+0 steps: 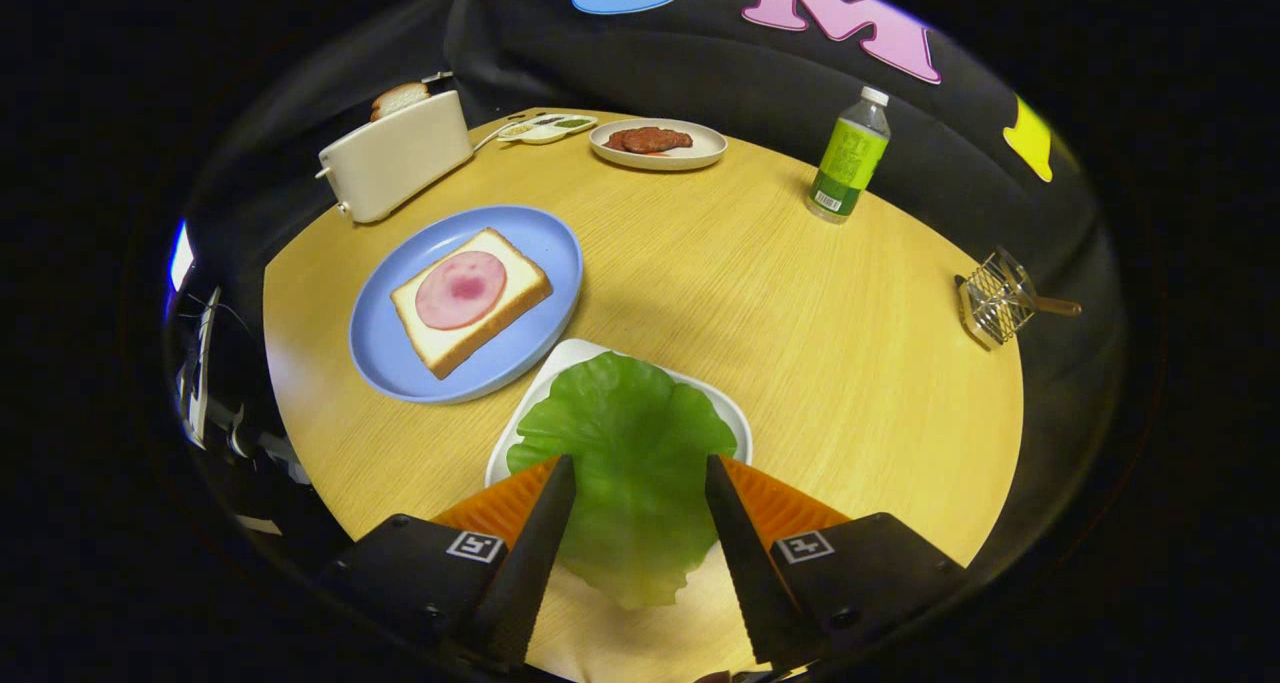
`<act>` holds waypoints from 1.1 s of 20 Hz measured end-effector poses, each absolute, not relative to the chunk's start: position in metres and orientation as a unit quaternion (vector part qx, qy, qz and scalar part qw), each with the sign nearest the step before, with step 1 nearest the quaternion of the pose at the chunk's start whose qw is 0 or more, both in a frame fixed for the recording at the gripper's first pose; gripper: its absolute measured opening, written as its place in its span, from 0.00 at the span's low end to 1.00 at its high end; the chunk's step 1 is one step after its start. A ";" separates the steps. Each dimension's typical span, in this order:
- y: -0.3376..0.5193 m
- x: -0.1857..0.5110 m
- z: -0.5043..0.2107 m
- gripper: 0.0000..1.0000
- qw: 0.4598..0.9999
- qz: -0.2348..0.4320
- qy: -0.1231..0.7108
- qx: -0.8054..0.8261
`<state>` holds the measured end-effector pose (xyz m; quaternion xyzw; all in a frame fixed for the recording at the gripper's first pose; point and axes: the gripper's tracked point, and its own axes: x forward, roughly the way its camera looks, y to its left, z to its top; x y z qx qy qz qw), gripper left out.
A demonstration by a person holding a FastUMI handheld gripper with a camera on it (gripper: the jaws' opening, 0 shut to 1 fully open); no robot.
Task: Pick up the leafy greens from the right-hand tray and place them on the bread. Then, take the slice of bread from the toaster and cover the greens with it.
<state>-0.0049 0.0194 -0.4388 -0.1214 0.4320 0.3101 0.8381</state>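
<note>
Fingers apart over leafy greens on tray.

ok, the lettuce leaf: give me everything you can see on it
The lettuce leaf is one broad, ruffled leaf, bright green fading to yellow-green at its near end, with a glossy, plastic-like look. It lies flat on a white tray, its near end hanging over the tray's edge onto the wooden table. The gripper is open, fingers straddling the leaf above it; contact can't be told. The blue plate sits just beyond-left.
</note>
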 end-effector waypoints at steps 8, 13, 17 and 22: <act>0.027 -0.009 -0.454 0.36 0.828 0.315 0.449 -0.114; 0.030 -0.012 -0.445 0.07 0.829 0.319 0.437 -0.139; 0.028 -0.009 -0.413 0.07 0.846 0.305 0.422 -0.117; 0.032 -0.008 -0.359 0.07 0.864 0.299 0.392 -0.102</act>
